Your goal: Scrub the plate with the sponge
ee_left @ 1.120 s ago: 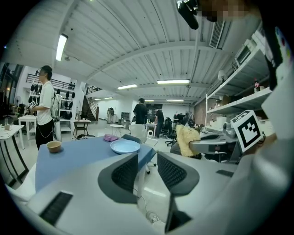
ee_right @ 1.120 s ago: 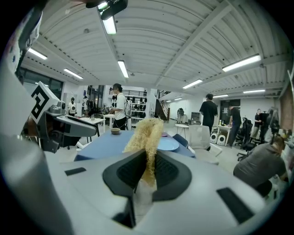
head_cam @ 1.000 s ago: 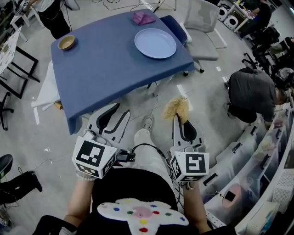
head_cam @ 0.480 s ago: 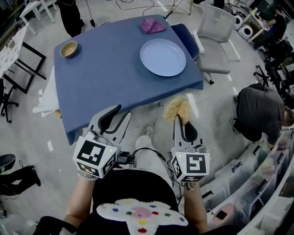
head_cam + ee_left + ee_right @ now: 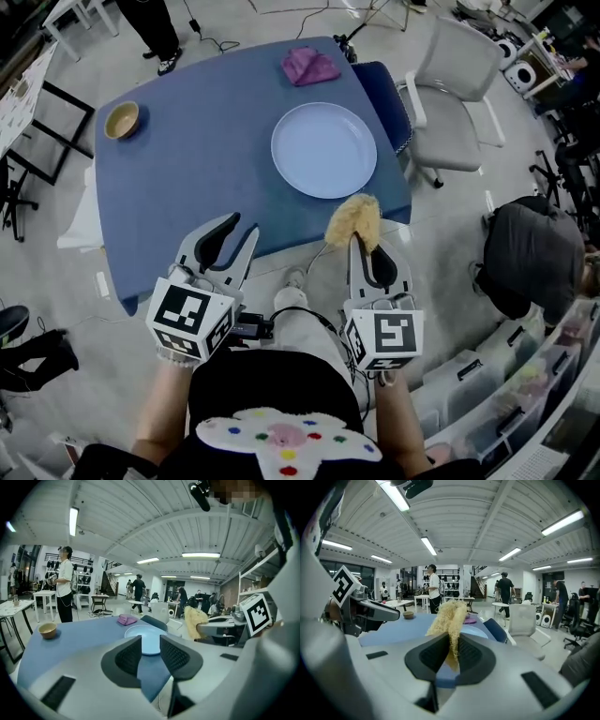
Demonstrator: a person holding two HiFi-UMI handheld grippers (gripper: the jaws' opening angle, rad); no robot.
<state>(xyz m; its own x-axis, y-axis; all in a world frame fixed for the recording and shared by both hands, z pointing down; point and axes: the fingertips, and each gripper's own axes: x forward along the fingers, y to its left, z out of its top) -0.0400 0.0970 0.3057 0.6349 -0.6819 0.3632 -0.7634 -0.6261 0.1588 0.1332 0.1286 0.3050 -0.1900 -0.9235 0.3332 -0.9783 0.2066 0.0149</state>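
A pale blue plate (image 5: 324, 150) lies on the blue table (image 5: 187, 159), right of its middle. My right gripper (image 5: 367, 247) is shut on a shaggy yellow sponge (image 5: 353, 221), which hangs over the table's near edge just short of the plate's near rim. In the right gripper view the sponge (image 5: 448, 616) stands up between the pads. My left gripper (image 5: 240, 228) hovers at the near edge, left of the plate. Its jaws are closing a little, with a wide gap and nothing between them. The left gripper view shows the plate (image 5: 137, 631) beyond the left gripper (image 5: 150, 641).
A wooden bowl (image 5: 122, 119) sits at the table's far left and a pink cloth (image 5: 310, 66) at its far edge. A grey chair (image 5: 455, 84) stands right of the table. A person (image 5: 530, 253) crouches at the right, beside storage bins.
The table has come nearer in the head view. Both grippers, earlier over the floor, now reach its near edge, and the sponge is close to the plate.
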